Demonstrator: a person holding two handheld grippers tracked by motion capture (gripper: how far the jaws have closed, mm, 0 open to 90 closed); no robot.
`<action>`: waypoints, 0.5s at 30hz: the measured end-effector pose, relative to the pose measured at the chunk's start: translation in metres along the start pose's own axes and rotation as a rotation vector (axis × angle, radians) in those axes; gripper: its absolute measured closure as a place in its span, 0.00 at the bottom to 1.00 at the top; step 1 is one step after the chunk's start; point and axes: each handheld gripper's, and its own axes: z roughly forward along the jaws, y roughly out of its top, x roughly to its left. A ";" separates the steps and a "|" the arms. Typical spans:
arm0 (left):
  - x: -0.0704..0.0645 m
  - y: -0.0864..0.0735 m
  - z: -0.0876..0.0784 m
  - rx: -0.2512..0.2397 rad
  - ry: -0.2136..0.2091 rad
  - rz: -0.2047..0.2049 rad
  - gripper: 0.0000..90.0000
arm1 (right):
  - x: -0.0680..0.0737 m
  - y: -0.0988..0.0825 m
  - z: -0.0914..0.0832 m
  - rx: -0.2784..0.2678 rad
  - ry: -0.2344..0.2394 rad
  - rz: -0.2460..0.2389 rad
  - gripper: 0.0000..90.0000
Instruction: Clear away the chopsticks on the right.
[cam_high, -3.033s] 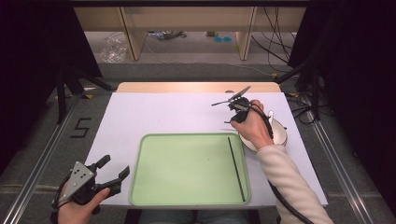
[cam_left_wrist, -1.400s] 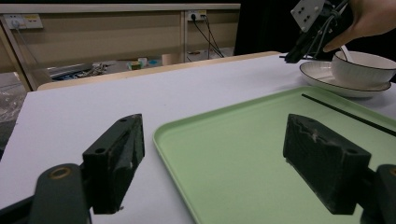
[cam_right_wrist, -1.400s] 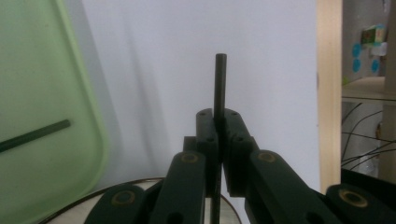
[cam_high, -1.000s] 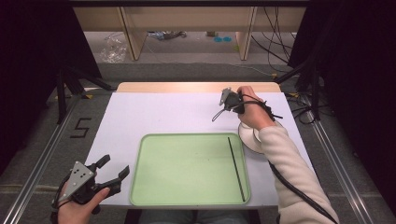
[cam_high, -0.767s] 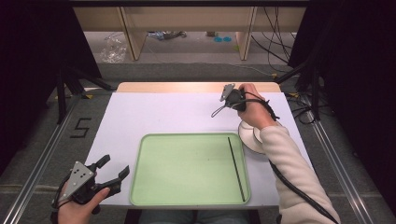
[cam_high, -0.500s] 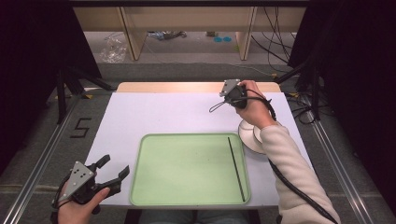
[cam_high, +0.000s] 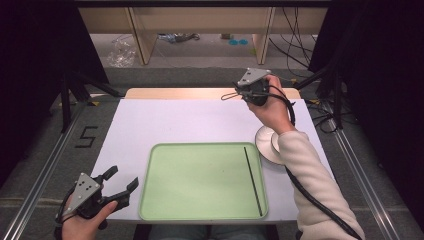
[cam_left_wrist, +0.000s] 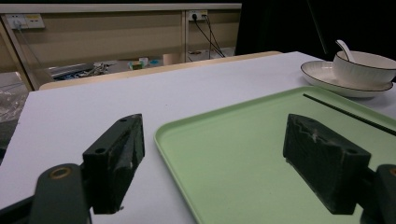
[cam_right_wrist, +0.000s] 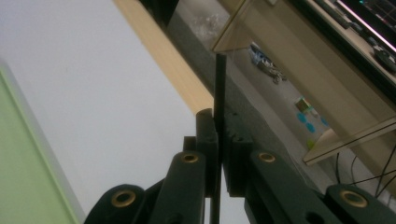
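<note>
A thin black stick (cam_right_wrist: 219, 88) is pinched between the closed jaws of the right gripper (cam_right_wrist: 219, 140), seen edge-on in the right gripper view and jutting up past the jaw tips. In the high view the right gripper (cam_high: 250, 86) is held above the far edge of the white table (cam_high: 165, 125), tilted on its side; the stick is too thin to make out there. A second black stick (cam_high: 253, 181) lies along the right side of the green tray (cam_high: 200, 182).

The left gripper view shows what the high view half hides behind the person's right wrist: a white bowl (cam_left_wrist: 364, 67) with a spoon (cam_left_wrist: 343, 49) in it, standing on a dark-rimmed plate (cam_left_wrist: 327, 79), just beside the tray's right edge.

The left gripper (cam_high: 117, 187) sits near the table's front left corner, its 2 jaws wide apart and holding nothing.
</note>
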 end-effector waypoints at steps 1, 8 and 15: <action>-0.001 0.000 0.000 0.002 -0.002 -0.010 0.23 | -0.001 0.001 -0.001 -0.009 0.011 0.030 0.98; -0.003 -0.001 -0.001 0.007 -0.006 -0.038 0.23 | 0.000 0.002 -0.005 -0.041 0.014 0.175 0.98; -0.003 -0.001 -0.001 0.012 -0.005 -0.047 0.23 | -0.003 0.003 -0.012 -0.017 0.014 0.351 0.98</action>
